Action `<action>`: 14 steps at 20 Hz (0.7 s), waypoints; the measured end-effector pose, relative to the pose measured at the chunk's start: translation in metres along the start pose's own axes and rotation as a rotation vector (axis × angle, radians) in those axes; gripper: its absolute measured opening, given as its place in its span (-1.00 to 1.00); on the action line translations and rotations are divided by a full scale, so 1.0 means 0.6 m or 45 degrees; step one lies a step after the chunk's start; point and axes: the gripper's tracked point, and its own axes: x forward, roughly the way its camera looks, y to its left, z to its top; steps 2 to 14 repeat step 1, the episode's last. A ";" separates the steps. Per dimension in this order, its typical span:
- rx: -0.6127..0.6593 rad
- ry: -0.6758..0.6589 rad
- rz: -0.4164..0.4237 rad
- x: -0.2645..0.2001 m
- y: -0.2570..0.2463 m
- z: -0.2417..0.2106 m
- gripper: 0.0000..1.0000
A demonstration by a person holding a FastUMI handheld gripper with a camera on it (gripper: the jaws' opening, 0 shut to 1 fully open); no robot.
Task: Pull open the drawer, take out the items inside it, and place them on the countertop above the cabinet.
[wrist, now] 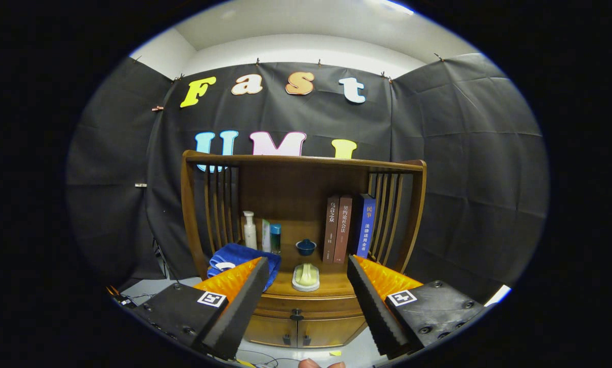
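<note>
Spread gripper [306, 286] facing the closed wooden cabinet drawer [306, 305]; its dark central knob [296, 313] is the grasp point for pulling.

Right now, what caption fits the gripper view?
Open tool faces a wooden cabinet, drawer shut, soap dish on its countertop.

The cabinet [295, 194] at centre frame is showing polished wood, its countertop [331, 286] gleaming smoothly, and the drawer [311, 305] below is wearing the same varnish. At lower left a soft, fluffy cloth towel [234, 255] is lying matt. The bottle [250, 231] is looking like smooth plastic. The books [344, 227] are showing paper covers. The gripper [303, 291] is holding its ridged, matt-looking fingers [244, 301] wide apart.
</note>
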 end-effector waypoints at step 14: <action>0.000 0.000 0.002 -0.001 0.002 0.000 0.98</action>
